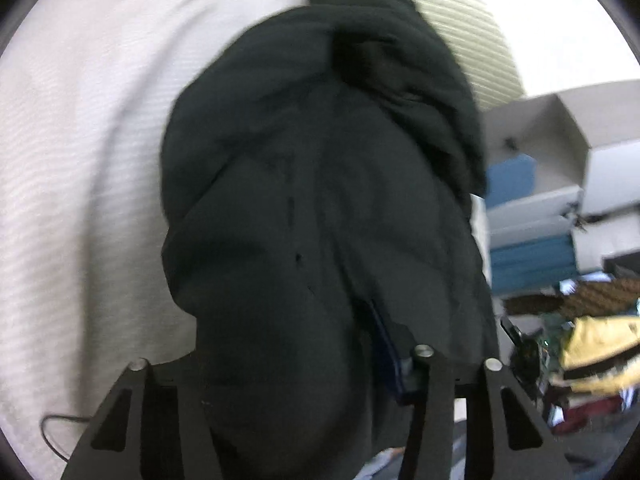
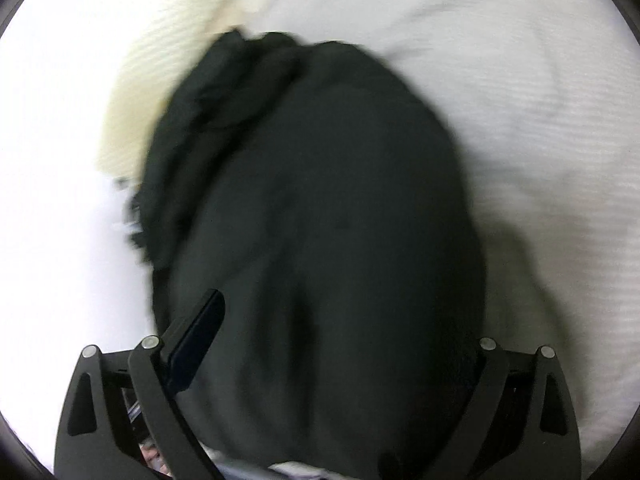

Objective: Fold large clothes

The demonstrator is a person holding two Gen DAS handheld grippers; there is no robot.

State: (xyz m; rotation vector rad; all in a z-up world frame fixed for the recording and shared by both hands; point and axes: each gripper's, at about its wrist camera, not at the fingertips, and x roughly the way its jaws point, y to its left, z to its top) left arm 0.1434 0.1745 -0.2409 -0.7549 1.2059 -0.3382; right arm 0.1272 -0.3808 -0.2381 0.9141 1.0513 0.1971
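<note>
Our left gripper [image 1: 304,364] seems, through blur, partly closed around the black garment [image 1: 320,200]; our right gripper [image 2: 320,344] gapes wide over it at six o'clock.

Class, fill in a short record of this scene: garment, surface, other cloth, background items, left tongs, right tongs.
garment: dark garment, bunched in a heap
surface: white bedding
other cloth: cream ribbed fabric behind the garment
background items: open boxes, yellow item
left tongs: partly closed, garment between the jaws
right tongs: wide, straddling the garment
</note>
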